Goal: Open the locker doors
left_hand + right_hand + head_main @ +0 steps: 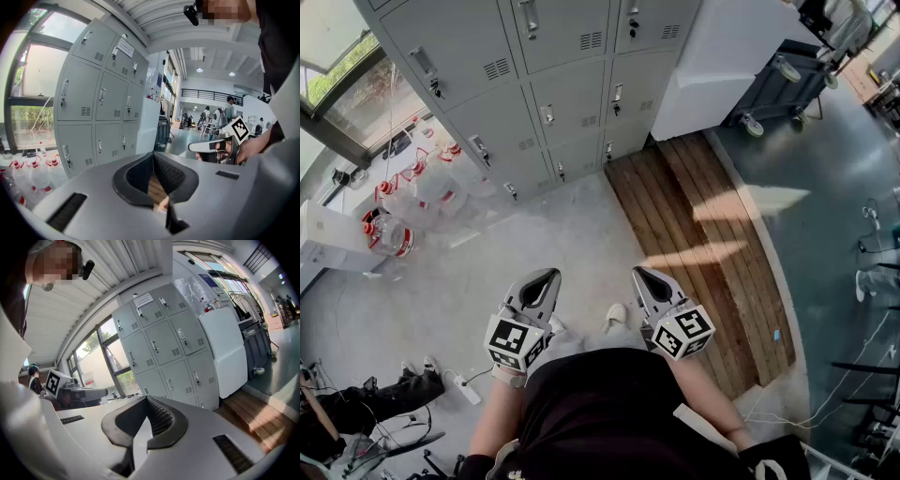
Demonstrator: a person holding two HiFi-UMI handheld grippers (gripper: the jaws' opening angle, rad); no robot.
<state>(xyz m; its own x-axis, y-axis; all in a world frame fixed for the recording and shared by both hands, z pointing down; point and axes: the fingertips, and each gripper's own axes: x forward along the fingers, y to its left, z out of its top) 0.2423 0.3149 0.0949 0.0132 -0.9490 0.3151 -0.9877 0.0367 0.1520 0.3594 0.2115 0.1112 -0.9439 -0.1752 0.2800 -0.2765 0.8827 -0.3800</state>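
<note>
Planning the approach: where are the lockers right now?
Head view, top left: the lockers stand between the water bottles at left and the white cabinet at right.

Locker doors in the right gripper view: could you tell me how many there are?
9, in a grid of three columns by three rows on the grey locker; the bottom-left one sits partly behind the right tool.

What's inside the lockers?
Contents are hidden: all the lockers in view have shut doors. Only handles and vents show on the door fronts.
</note>
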